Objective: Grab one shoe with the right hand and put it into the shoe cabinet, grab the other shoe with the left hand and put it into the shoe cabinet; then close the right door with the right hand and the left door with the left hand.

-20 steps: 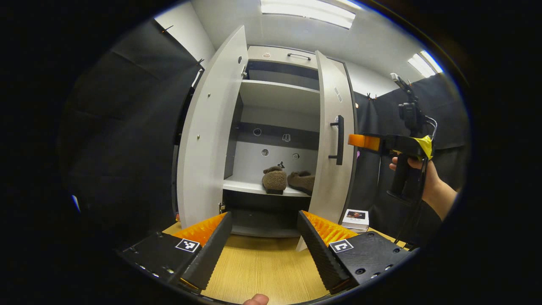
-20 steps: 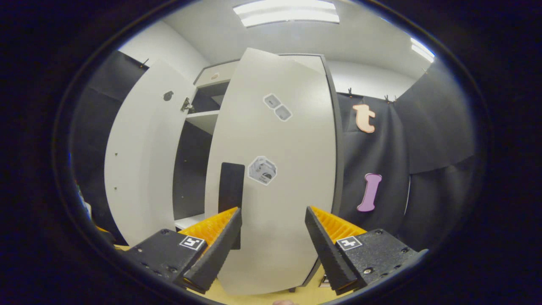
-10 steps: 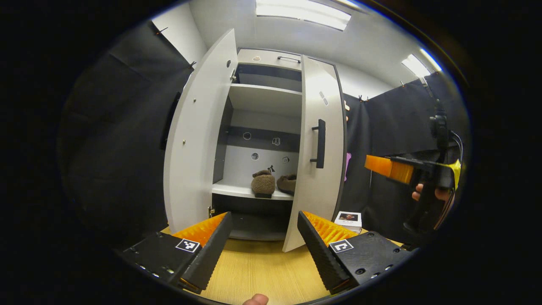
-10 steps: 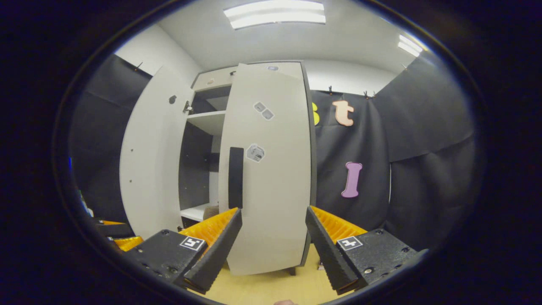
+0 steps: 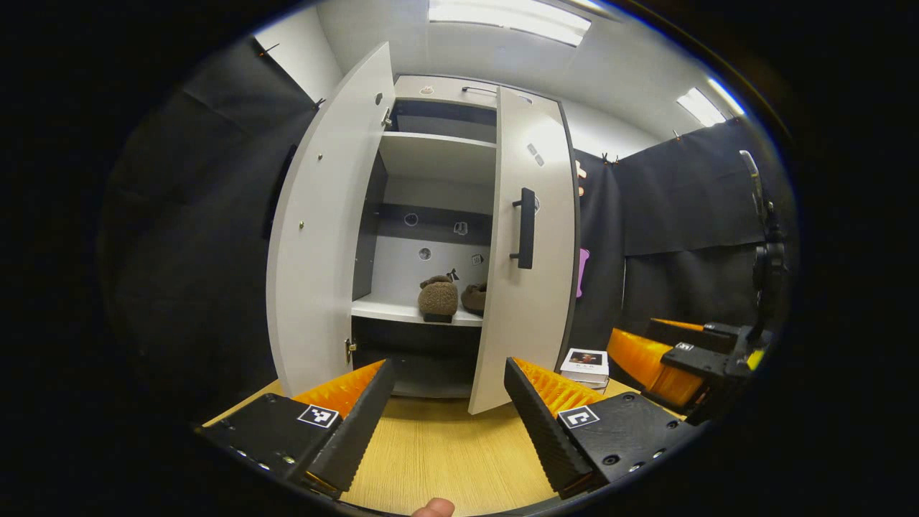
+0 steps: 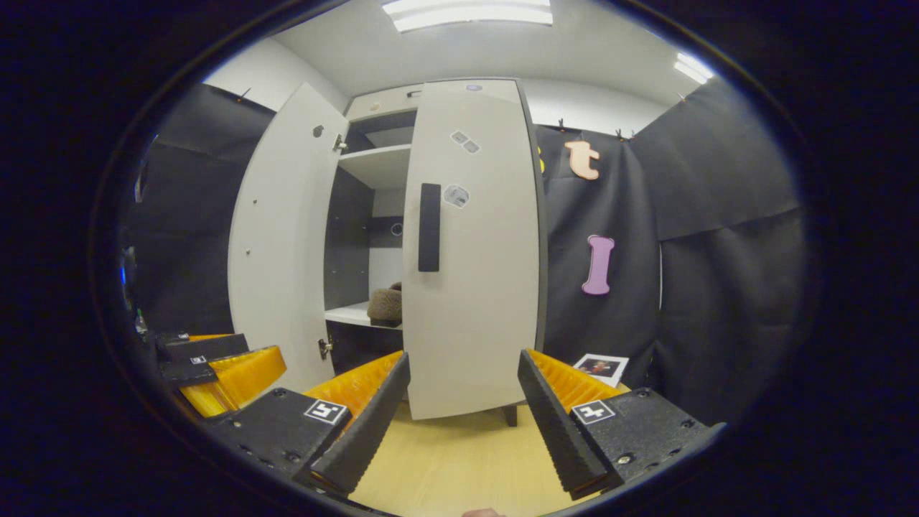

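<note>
The white shoe cabinet (image 5: 431,154) stands ahead on the wooden floor. Two brown fuzzy shoes (image 5: 438,298) (image 5: 474,296) sit side by side on its lower shelf; one of these shoes (image 6: 386,305) peeks past the door in the right gripper view. The left door (image 5: 319,230) (image 6: 276,237) hangs wide open. The right door (image 5: 528,251) (image 6: 474,244), with a black handle (image 5: 525,228) (image 6: 429,227), is partly swung in and stands ajar. My left gripper (image 5: 449,424) is open and empty, back from the cabinet. My right gripper (image 6: 463,424) (image 5: 675,366) is open and empty, in front of the right door.
A small white box (image 5: 585,364) (image 6: 599,366) lies on the floor right of the cabinet. Black cloth walls close in on both sides. The left gripper (image 6: 215,366) shows low at the left of the right gripper view. An upper shelf (image 5: 434,151) is bare.
The right door has swung further toward shut. My right gripper has drawn back from it and dropped lower. My left gripper has backed away a little; the cabinet looks smaller.
</note>
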`<state>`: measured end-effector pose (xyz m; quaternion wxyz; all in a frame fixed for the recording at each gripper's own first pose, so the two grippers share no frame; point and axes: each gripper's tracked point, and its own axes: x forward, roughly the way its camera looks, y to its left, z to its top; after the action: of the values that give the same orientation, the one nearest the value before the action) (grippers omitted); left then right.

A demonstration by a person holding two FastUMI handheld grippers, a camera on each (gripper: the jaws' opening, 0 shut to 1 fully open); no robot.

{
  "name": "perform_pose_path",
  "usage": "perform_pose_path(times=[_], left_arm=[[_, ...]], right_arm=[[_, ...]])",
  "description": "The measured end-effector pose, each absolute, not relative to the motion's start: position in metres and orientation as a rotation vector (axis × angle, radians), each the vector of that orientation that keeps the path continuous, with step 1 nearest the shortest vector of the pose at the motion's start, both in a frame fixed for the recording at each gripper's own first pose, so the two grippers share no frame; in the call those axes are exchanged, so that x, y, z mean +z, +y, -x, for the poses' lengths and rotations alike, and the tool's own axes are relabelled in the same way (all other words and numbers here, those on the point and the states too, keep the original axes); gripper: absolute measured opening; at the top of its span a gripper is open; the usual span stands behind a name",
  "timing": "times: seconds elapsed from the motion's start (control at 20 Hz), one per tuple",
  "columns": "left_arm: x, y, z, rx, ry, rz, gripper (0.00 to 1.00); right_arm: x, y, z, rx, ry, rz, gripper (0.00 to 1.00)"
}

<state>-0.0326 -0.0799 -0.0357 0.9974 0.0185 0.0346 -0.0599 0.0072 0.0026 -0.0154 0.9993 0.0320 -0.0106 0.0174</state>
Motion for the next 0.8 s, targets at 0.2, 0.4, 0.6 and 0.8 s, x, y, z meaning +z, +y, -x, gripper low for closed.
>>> perform_pose_path(times=[0.2, 0.4, 0.6, 0.8], left_arm=[[0.006, -0.063, 0.033, -0.113, -0.03, 0.044, 0.95], [0.08, 0.009, 0.014, -0.001, -0.128, 0.14, 0.95], [0.125, 0.094, 0.003, 0.148, -0.205, 0.14, 0.95], [0.142, 0.163, -0.027, 0.269, -0.223, 0.083, 1.0]], right_arm=[[-0.033, -0.004, -0.005, 0.015, 0.019, -0.089, 1.0], [-0.038, -0.017, -0.008, -0.016, 0.028, -0.073, 0.99], [-0.043, -0.019, -0.012, -0.02, 0.039, -0.084, 0.99], [-0.048, -0.015, -0.013, -0.015, 0.049, -0.092, 1.0]])
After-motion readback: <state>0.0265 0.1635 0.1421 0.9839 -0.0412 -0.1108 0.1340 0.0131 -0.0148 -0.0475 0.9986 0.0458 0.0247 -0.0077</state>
